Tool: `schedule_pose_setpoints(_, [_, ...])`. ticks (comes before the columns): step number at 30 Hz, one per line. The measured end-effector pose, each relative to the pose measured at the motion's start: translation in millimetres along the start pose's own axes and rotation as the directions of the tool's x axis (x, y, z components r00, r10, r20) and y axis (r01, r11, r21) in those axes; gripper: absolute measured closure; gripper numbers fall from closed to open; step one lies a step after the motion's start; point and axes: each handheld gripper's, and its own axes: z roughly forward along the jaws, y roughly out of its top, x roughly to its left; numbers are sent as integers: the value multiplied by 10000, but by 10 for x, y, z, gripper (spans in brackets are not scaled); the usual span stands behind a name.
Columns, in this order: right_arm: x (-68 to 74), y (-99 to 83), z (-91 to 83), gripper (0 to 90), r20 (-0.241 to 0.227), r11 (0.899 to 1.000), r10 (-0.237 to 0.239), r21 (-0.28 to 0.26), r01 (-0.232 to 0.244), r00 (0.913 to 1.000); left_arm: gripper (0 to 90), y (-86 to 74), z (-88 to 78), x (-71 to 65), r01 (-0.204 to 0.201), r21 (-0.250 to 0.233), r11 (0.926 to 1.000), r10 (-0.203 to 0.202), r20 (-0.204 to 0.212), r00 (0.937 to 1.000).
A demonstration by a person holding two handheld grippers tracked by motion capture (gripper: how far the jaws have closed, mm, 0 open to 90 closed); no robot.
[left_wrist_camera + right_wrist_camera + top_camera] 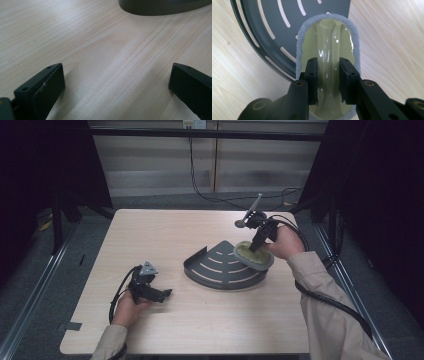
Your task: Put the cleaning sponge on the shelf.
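Scrubber (pixel 328 53) in the right gripper (pixel 328 82): an oval cleaning pad with a pale yellow-green glossy plastic top, a raised grip ridge along its middle, and a fuzzy grey-blue scouring rim around the edge. In the right gripper view both black jaws pinch that ridge from either side, pads pressed against the shiny plastic. Seen from above, the scrubber (pixel 253 255) sits at the right edge of the grey rack (pixel 220 267), partly overlapping the rack's rim and held at a tilt, near the right middle of the wooden table (pixel 165 325).

One scrubber, one rack, two grippers. The rack is a dark grey quarter-round corner shelf with a low wall on its straight sides and curved slots cut through its floor; four or five slots show in the high view, and the slots also show in the right gripper view (pixel 262 30).

The left gripper (pixel 161 294) rests low at the near left of the table, well apart from the rack. In its own view the jaws stand spread wide, with bare wood between them and the rack's curved edge (pixel 162 7) at the far side.

No brand, label or readable writing shows on any of these things.
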Motion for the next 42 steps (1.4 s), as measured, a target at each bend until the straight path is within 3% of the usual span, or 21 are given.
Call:
schedule_pose_setpoints(13, [-47, 26, 129, 715, 18, 9997, 238, -84, -238, 9997, 0, 0, 0, 0, 3, 0, 10000, -3, 1, 10000])
schedule_pose_setpoints(18, [-55, 30, 168, 715, -31, 9982, 586, -114, -586, 9983, 0, 0, 0, 0, 4, 2, 10000, -4, 0, 10000])
schedule_pose_setpoints(42, [-33, 93, 342, 715, -18, 9983, 520, -253, -520, 9986, 0, -1, 2, -1, 7, -24, 10000, -7, -15, 10000])
